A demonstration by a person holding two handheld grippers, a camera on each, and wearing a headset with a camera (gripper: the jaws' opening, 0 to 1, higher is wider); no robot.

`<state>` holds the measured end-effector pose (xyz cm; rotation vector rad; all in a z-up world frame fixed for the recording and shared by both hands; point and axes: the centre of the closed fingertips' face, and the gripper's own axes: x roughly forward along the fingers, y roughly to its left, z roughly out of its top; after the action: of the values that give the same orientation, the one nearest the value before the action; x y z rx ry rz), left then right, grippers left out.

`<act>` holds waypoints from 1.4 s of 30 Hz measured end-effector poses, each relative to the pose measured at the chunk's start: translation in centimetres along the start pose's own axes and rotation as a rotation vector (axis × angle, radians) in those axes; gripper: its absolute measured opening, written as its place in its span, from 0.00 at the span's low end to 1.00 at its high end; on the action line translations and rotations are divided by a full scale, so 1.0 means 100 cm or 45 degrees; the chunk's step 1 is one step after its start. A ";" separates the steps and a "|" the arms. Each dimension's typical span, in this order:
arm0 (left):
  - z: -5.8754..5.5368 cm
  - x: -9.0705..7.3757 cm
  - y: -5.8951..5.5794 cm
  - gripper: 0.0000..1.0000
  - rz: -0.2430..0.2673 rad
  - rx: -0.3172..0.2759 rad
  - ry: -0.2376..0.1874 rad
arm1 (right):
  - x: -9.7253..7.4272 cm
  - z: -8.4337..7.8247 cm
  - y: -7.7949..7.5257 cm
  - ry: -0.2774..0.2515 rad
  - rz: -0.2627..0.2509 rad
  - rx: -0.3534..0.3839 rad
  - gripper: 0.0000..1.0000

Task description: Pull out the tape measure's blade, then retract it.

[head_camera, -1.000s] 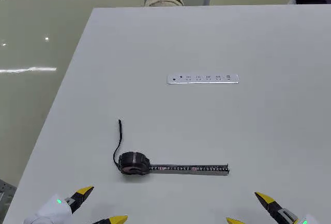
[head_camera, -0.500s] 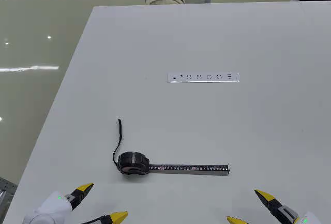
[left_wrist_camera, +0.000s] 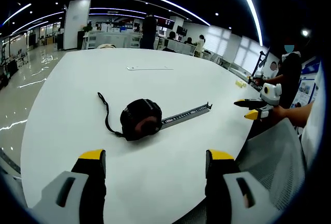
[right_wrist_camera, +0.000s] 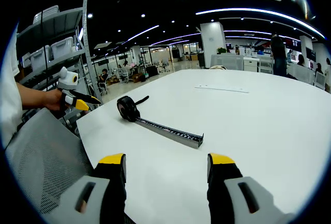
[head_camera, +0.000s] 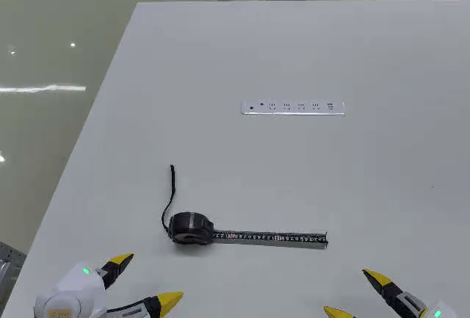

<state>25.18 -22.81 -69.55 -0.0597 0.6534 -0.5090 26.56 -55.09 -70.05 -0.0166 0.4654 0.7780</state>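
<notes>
One broad white tabletop [head_camera: 294,53] stretches from the near edge to the far end of the scene, with glossy grey-green floor along its left side. Well toward the far side, a little right of the middle, lies a long, flat white plastic power strip [head_camera: 293,107], its row of sockets facing up.

Both tools sit at the near edge, well apart from each other. The white-bodied, yellow-tipped left gripper [head_camera: 145,283] is at the near left, its two fingers spread wide with nothing between them. The matching right gripper [head_camera: 355,294] is at the near right, its fingers likewise spread and holding nothing. In each gripper view, that tool's own jaws stand apart over bare table, pointing toward the work.

Between them and a little farther in lies the black, round-cased tape measure [head_camera: 191,228], resting on the table left of centre and touched by neither tool. Its dark metal blade [head_camera: 272,238], printed with fine markings, is drawn out flat on the table and runs rightward from the case to a small end hook [head_camera: 324,241]. A thin black wrist strap [head_camera: 170,197] curves from the case's left side toward the far end.
</notes>
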 end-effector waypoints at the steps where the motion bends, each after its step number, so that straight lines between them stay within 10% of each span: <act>1: 0.000 0.001 0.000 0.78 -0.001 0.002 0.002 | 0.000 0.000 0.000 -0.001 0.002 0.002 0.64; 42: 0.012 0.043 -0.001 0.78 0.092 -0.170 0.007 | 0.017 0.003 0.000 -0.009 0.063 -0.001 0.62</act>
<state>28.77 -25.00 -70.99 -0.1599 0.6919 -0.3959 27.71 -53.88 -70.45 -0.0035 0.4601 0.8263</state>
